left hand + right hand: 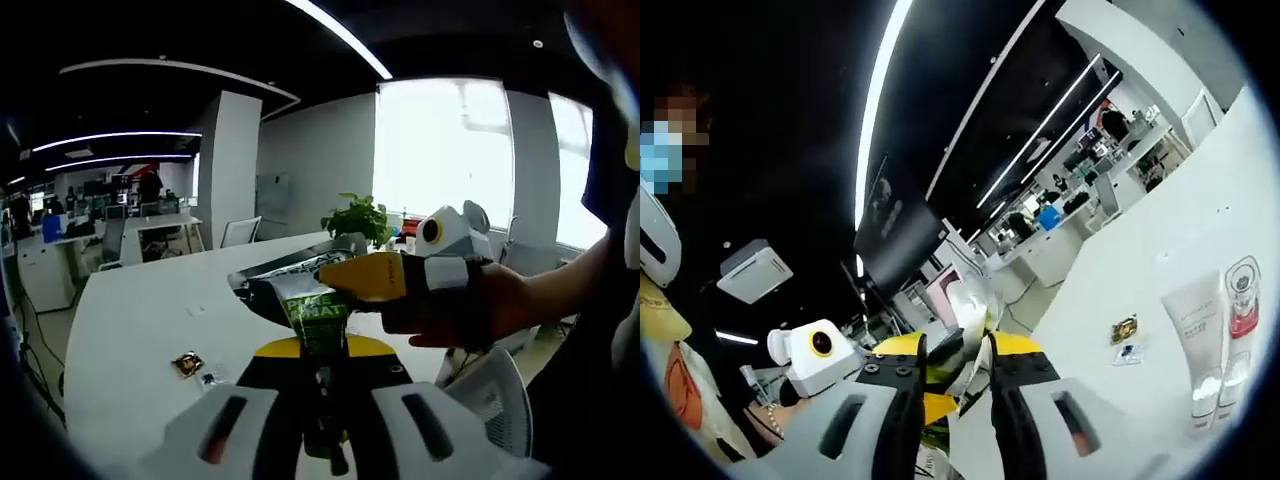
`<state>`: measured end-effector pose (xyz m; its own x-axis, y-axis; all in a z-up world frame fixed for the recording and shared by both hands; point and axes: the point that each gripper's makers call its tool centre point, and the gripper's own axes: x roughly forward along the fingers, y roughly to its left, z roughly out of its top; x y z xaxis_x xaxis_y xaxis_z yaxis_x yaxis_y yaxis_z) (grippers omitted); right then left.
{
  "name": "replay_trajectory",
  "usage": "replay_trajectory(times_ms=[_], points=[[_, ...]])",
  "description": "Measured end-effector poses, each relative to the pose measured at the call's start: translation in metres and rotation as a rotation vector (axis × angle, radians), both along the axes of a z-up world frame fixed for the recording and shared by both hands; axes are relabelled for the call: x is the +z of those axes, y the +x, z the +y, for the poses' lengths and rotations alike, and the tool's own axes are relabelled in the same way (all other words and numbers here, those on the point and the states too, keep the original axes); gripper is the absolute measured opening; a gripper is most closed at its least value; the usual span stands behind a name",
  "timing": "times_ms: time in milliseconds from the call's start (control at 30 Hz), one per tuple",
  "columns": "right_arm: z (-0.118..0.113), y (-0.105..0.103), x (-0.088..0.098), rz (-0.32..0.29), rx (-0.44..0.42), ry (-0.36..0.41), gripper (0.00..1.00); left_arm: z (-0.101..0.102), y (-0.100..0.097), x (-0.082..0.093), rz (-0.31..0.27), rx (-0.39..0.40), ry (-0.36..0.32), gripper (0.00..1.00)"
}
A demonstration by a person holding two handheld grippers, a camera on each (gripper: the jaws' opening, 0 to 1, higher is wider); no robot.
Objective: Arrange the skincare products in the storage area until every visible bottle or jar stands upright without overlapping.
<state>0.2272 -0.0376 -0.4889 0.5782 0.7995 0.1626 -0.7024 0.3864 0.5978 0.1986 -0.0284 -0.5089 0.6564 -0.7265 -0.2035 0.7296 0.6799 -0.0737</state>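
Observation:
A green and black foil pouch (318, 318) hangs in the air over the white table (140, 320), held from two sides. My left gripper (320, 352) is shut on its lower end. My right gripper (352, 280) reaches in from the right, held by a gloved hand, and is shut on the pouch's upper part. In the right gripper view the crumpled pouch (970, 318) sits between the closed jaws of my right gripper (954, 352). A white tube (1196, 335) and a clear bottle with a pink cap (1241, 312) lie side by side on the table (1180, 230).
Two small sachets (187, 365) lie on the table near its front edge, and appear again (1125, 328) left of the tube. A potted plant (360, 216) stands at the table's far end. A white chair back (490, 400) is at the lower right. Desks and chairs stand behind.

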Motion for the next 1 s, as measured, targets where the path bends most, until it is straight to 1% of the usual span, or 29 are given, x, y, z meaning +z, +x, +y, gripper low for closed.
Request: replay_trajectory(times_ms=[67,133,167,200,267,300,400,433,467,567,667,767,833,867,900,933,967,1000], points=[[0.002,-0.001,0.001,-0.01,-0.007,0.0,0.21,0.0,0.001,-0.001,0.003,0.004,0.002,0.07],[0.004,-0.008,0.005,-0.018,0.034,0.036,0.17,0.0,0.0,0.0,-0.004,-0.001,0.003,0.08],[0.004,-0.005,0.006,0.023,0.028,0.069,0.16,-0.002,-0.002,0.002,-0.013,-0.004,0.002,0.08],[0.004,-0.003,0.002,0.071,0.028,0.077,0.15,-0.002,-0.002,0.002,-0.012,-0.003,0.005,0.09],[0.003,-0.001,-0.001,0.085,0.022,0.084,0.14,-0.002,-0.001,0.002,-0.018,-0.012,0.008,0.11],[0.003,-0.001,-0.002,0.132,0.031,0.104,0.13,-0.002,0.0,0.002,-0.021,-0.012,0.009,0.12],[0.003,-0.001,-0.001,0.134,0.047,0.106,0.12,0.0,0.0,0.002,-0.018,-0.013,0.011,0.19],[0.001,-0.001,-0.003,0.16,0.055,0.112,0.11,0.002,0.001,0.002,-0.015,-0.012,0.006,0.21],[0.0,-0.001,-0.003,0.164,0.058,0.118,0.11,0.004,0.001,0.001,-0.011,-0.011,0.004,0.23],[-0.003,-0.001,-0.002,0.187,0.069,0.146,0.09,0.006,0.0,0.005,-0.007,-0.015,-0.022,0.28],[-0.007,-0.001,-0.002,0.192,0.068,0.145,0.07,0.01,0.001,0.011,-0.01,-0.007,-0.044,0.32],[-0.01,-0.004,0.0,0.193,0.09,0.156,0.06,0.016,0.002,0.023,-0.007,-0.01,-0.124,0.39],[-0.01,-0.007,0.004,0.198,0.114,0.179,0.05,0.021,0.004,0.025,-0.006,-0.005,-0.132,0.44],[-0.01,-0.011,0.009,0.197,0.143,0.199,0.05,0.025,0.006,0.028,0.002,-0.005,-0.156,0.46],[-0.009,-0.014,0.012,0.193,0.162,0.208,0.05,0.027,0.007,0.028,0.011,-0.005,-0.163,0.48],[-0.008,-0.019,0.018,0.184,0.203,0.227,0.05,0.03,0.009,0.028,0.019,-0.009,-0.178,0.51],[-0.008,-0.021,0.022,0.183,0.227,0.239,0.05,0.03,0.009,0.028,0.035,-0.018,-0.192,0.52],[-0.007,-0.027,0.029,0.176,0.271,0.267,0.05,0.028,0.007,0.026,0.067,-0.048,-0.204,0.55]])
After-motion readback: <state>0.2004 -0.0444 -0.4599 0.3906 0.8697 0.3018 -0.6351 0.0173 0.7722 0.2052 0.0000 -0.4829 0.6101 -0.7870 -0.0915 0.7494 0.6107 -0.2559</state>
